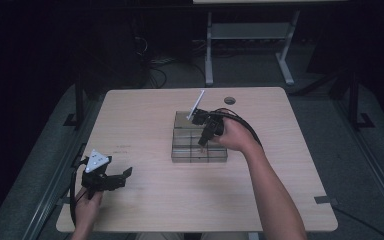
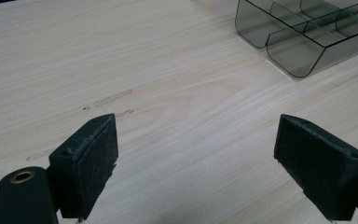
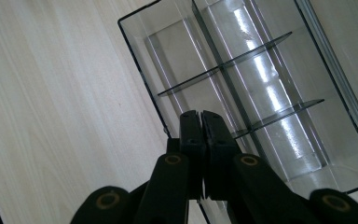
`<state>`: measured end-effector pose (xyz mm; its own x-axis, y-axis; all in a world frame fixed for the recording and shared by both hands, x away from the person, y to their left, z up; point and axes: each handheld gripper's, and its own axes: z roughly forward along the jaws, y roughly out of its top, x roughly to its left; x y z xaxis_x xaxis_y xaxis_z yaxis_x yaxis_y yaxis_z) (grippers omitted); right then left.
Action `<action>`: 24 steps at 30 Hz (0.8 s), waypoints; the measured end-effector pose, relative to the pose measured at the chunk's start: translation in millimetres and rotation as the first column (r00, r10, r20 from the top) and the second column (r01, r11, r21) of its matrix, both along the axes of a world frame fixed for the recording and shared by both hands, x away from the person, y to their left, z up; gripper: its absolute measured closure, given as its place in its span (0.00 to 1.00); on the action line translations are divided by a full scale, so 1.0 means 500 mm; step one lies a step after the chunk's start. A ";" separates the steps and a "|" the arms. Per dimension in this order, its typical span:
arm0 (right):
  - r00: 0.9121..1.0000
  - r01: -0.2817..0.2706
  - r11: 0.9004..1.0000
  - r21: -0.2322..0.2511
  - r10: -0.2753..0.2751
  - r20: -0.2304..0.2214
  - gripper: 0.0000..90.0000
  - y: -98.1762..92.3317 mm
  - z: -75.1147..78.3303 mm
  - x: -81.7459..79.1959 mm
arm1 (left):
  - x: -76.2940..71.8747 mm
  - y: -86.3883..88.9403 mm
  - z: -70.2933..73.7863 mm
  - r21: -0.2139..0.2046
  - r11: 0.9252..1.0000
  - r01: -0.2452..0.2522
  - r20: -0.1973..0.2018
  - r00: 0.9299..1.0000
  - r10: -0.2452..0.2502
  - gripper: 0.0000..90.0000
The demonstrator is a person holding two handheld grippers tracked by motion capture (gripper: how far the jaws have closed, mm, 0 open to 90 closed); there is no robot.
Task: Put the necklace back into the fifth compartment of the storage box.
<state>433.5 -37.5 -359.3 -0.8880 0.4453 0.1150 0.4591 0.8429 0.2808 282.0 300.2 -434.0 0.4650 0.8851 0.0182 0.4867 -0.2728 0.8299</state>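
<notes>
Smoke-grey plastic organiser tray (image 1: 199,150) sits mid-table. Your right gripper (image 1: 203,142), jaws pressed together and empty, points down into its near compartments, seemingly to nudge it. Your left gripper (image 1: 116,176) waits spread wide, near-left, well apart.

No legible text, label, brand, number or sign appears on the light wooden table (image 1: 145,115) or the smoky transparent plastic organiser tray (image 1: 180,150).
</notes>
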 end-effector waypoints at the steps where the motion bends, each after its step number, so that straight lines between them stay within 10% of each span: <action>1: 1.000 0.006 1.000 -0.006 -0.006 0.000 0.98 0.003 -0.004 0.001 | 0.000 0.000 0.000 -0.001 1.000 -0.001 0.003 1.000 0.001 0.15; 24: 0.999 0.035 0.999 0.008 -0.035 -0.040 0.97 0.005 -0.059 0.017 | 0.001 0.000 0.001 0.002 1.000 0.001 0.003 1.000 -0.001 0.15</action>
<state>442.2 -35.1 -388.7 -0.8665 0.4746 0.1544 0.4991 0.8238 0.2688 282.3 300.0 -433.6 0.4656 0.8847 0.0214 0.4842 -0.2749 0.8306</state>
